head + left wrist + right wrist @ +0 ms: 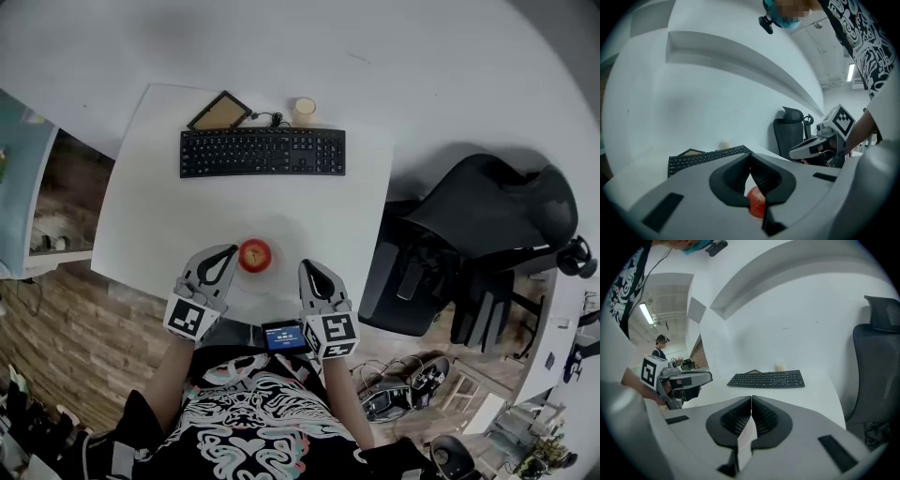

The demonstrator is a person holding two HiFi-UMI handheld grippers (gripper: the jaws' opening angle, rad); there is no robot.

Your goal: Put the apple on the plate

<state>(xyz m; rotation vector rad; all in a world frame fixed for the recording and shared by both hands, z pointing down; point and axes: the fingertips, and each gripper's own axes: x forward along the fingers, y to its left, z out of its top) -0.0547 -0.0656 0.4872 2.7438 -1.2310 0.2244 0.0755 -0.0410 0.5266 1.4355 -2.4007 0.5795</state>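
**Red apple (255,254) on plate (281,240), both pairs of jaws closed**

White table (150,216) across the middle of the head view. Lower left of that view: left gripper (231,251), jaws shut tip to tip and empty. Same in the left gripper view (751,158): tips pressed together, nothing pinched. Just right of those tips, close but apart: apple, low centre, near the table's front edge, resting on a pale round plate hard to tell from the white tabletop. In the left gripper view, a slice of apple (757,202) glimpsed through the gap beneath the closed tips, beyond them, not gripped. Further right, lower centre-right of the head view: right gripper (307,266), near the plate, jaws likewise shut with nothing held, tips meeting in the right gripper view (751,398). Below and between the two grippers, a small lit screen (282,335). Upper part of the table, left to right: brown frame (220,112), black keyboard (262,152), small pale cup (304,109). Far right: black office chair (487,216).
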